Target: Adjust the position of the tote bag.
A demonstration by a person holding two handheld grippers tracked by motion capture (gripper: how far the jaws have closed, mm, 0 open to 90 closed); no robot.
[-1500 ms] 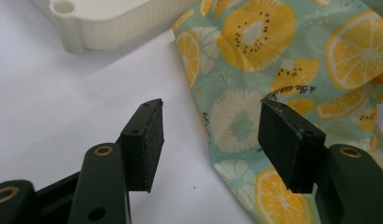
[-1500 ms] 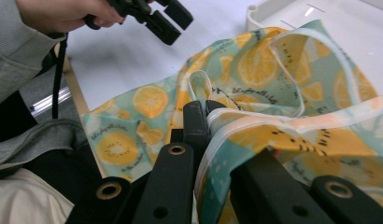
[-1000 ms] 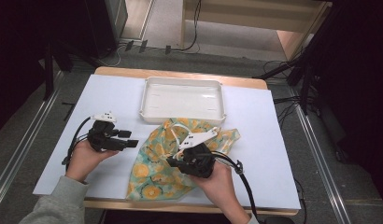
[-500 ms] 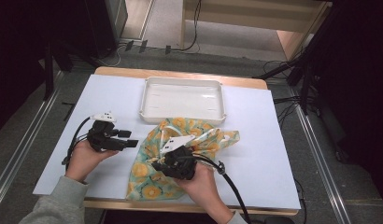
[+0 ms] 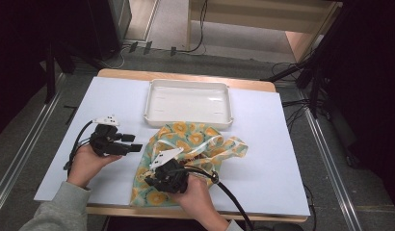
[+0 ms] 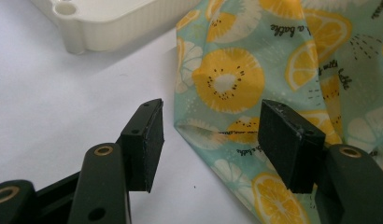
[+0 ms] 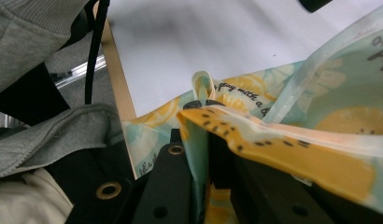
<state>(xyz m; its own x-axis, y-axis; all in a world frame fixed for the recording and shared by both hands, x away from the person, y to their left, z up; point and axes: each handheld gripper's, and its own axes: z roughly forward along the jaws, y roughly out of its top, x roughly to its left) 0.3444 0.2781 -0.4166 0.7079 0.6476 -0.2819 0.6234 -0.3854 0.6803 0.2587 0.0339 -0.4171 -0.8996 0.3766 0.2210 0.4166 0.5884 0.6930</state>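
Work surface: white sheet (image 5: 263, 144) laid over a wooden table (image 5: 186, 76); the table's wood edge shows along the far and near sides in the high view.
Cloth bag: printed fabric bag (image 5: 195, 144), pale teal with yellow citrus slices and black lettering, lies crumpled on the sheet at the near-centre; its far edge sits just beside the tray, and its near corner reaches the table's near edge.
Bag handles: pale straps (image 5: 219, 144) lie looped across the bag's upper right part.
Tray: white plastic tray (image 5: 188, 86), rectangular with rounded corners, on the far half of the sheet, nothing in it; a corner of it appears at the top of the left gripper view (image 6: 101, 28).
Left gripper: left gripper (image 5: 130, 143) held level over the sheet, left of the bag, pointing toward it; jaws stand apart with nothing pressed between them.
Left gripper view: the two black pads (image 6: 150, 140) frame a folded edge of the bag (image 6: 227, 88); the fabric lies beyond and between them, not clamped, and whether the right pad touches it cannot be told.
Right gripper: right gripper (image 5: 159, 175) sits over the bag's near-left part, jaws closed on fabric.
Right gripper view: a fold of the bag (image 7: 273, 140) is pinched between the closed jaws, with a small loop of strap (image 7: 203, 84) standing up just beyond the tips.
Person: grey sleeve (image 5: 56, 211) at lower left of the high view; both hands enter from the near edge.
Cables: a black cable (image 5: 229, 192) trails from the right gripper toward the near edge.
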